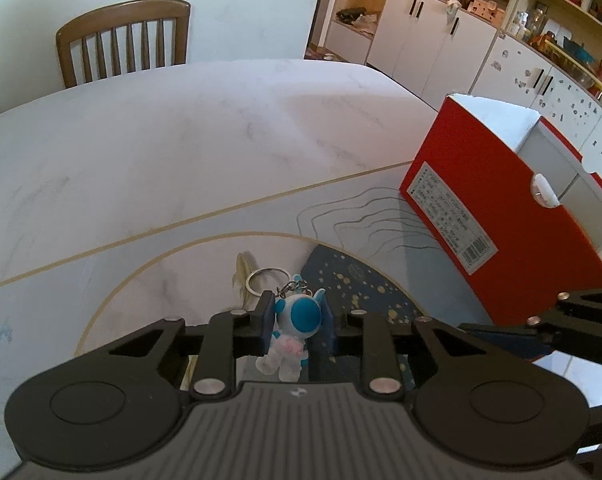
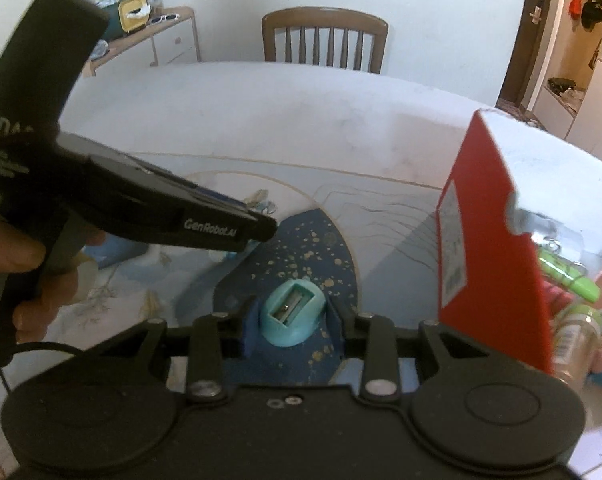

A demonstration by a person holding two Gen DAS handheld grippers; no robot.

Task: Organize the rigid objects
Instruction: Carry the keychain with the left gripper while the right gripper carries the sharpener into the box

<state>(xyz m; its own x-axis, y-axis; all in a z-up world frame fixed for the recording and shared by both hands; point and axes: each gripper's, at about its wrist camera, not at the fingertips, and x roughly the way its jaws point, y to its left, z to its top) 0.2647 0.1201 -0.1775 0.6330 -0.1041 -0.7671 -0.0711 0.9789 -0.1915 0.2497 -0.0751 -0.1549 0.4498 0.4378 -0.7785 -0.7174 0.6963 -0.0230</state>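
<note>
Keyring figure (image 1: pixel 291 328), a small white astronaut with a blue helmet, sits clamped between the blue pads of the left claw (image 1: pixel 297 320), which is fully clenched on its head and shoulders; the figure rests low over the worktop (image 1: pixel 181 152), on the patterned mat beside the dark blue patch. Its long axis runs from feet to helmet, roughly along the claw's own line, feet toward the camera and helmet away; the short chain and split ring (image 1: pixel 263 280) trail from the helmet's top, further forward and slightly left. The right claw (image 2: pixel 289 320) grasps a teal pencil sharpener (image 2: pixel 291 314) across its sides, blade slot facing up toward the lens and the body's longer dimension lying along the fingers. The red box (image 1: pixel 497 208) stands open-topped to the right of both claws, and the right wrist view shows it already holding a green marker and soft toys. Judged from this, the step in hand is carrying each held piece to the box. Done well, each claw rises clear of the near red wall before crossing it, one at a time so the two do not meet, and releases low inside. The dangling ring may catch on the box rim, so the figure should enter chain first or well above the edge.
</note>
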